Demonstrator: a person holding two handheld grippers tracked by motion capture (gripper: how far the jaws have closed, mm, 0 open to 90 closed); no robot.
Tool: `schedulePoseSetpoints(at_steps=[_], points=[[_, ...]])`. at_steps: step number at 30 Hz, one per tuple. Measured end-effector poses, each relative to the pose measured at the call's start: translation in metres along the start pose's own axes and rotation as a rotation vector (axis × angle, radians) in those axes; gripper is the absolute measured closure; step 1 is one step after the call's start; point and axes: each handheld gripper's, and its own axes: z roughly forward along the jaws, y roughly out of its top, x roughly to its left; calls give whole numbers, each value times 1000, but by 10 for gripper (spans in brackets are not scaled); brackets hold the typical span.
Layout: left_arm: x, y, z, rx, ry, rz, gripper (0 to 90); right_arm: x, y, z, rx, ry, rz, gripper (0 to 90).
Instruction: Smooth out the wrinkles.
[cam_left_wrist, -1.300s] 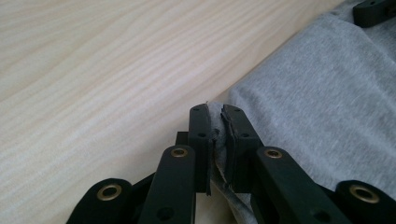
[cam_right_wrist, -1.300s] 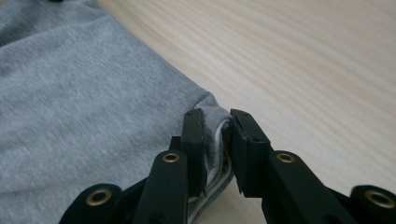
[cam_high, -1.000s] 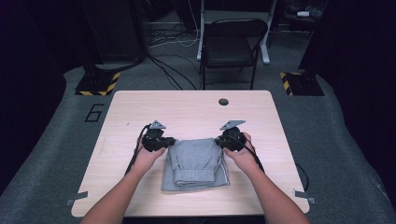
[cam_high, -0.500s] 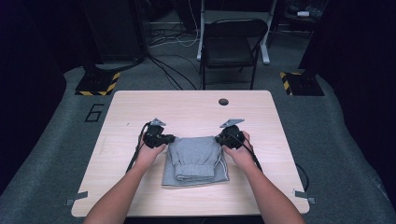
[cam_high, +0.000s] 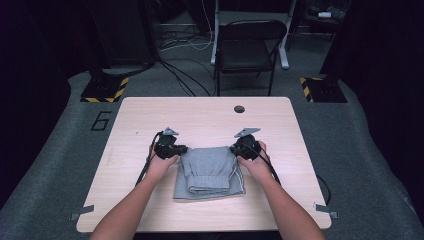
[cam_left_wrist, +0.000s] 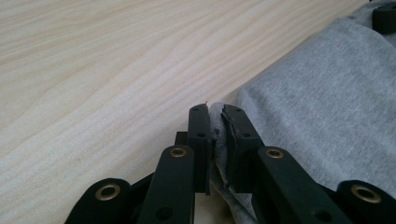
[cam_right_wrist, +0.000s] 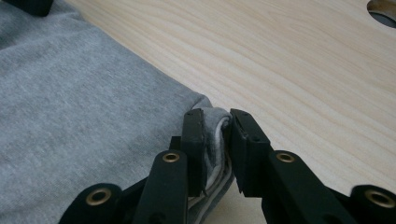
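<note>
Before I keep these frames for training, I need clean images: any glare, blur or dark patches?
High view: soft overall, table evenly lit, surroundings nearly black. Left gripper view: jaws and grey garment sharp, no glare. Right gripper view: wood grain crisp, table's hole at the corner blurred.

A light wooden table (cam_high: 150, 210) with pale grain carries a folded grey garment (cam_high: 209, 172), which lies flat on the near half of the top. The garment sits between the left gripper (cam_high: 181, 149) and the right gripper (cam_high: 235, 148), its far corners reaching each of them. In the left gripper view the cloth spreads off to the right of the jaws and bare wood runs ahead and to their left. In the right gripper view the cloth lies left of the jaws, bare wood ahead and to the right. A round cable hole (cam_high: 239, 108) opens in the top well beyond the right gripper.
</note>
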Motion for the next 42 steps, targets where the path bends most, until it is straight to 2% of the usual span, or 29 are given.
schedulePoseSetpoints(at_steps=[1,3,4,5,6,8,9,11,12,13,14,15,16,17,18,19,20,22,23,25,26,28,30,33,35,42], points=[[0,0,-1,-1,8,-10,774,-1,0,0,-2,-1,-2,737],[0,0,-1,2,-6,-12,804,-1,0,0,-2,6,-2,764],[0,1,-1,6,-2,21,824,-1,0,0,-8,10,-17,772],[0,1,-1,6,-2,21,829,-1,0,0,-8,10,-17,772],[0,0,0,8,-2,18,829,-1,0,-1,0,12,-25,773],[0,0,0,5,-1,-6,827,0,0,1,-7,8,-2,769],[1,0,0,7,6,5,820,0,0,1,-4,6,1,764],[0,0,0,4,12,-3,805,-2,0,0,6,9,-10,735],[0,0,0,5,15,-6,793,-2,0,1,0,11,11,698],[1,0,-1,8,19,14,757,-3,-1,0,11,18,25,646],[0,0,-2,5,17,3,730,-3,-1,0,7,11,20,625],[0,1,-3,0,21,-1,708,-3,-1,-1,10,5,33,609],[0,1,-4,-8,26,-1,678,-4,-1,-1,1,7,13,581],[0,1,-5,-10,22,-14,655,-3,-1,-2,-9,2,19,565],[0,1,-6,-15,23,-14,651,-2,0,-3,-10,5,33,557],[-1,1,-7,-22,24,-36,642,-2,0,-4,-13,7,13,550],[1,2,-9,-15,27,-14,626,-1,0,-5,-20,7,15,542],[0,2,-12,-19,14,-37,584,2,2,-8,-29,2,28,522],[0,2,-13,-24,14,-41,562,1,2,-9,-27,3,10,513],[-2,2,-18,-37,4,-54,532,3,2,-12,-34,-1,17,494],[-3,2,-20,-40,8,-43,520,5,3,-15,-30,-4,29,486],[-7,4,-25,-56,7,-32,498,8,4,-19,-42,-11,21,481],[-10,5,-29,-67,6,-40,482,10,5,-23,-61,-15,17,475],[-14,6,-35,-80,1,-31,474,12,6,-31,-78,10,-14,462],[-16,6,-38,-79,-3,-16,474,15,6,-36,-82,27,-2,459],[-19,5,-51,-67,-25,1,473,24,6,-51,-83,70,-18,437]])
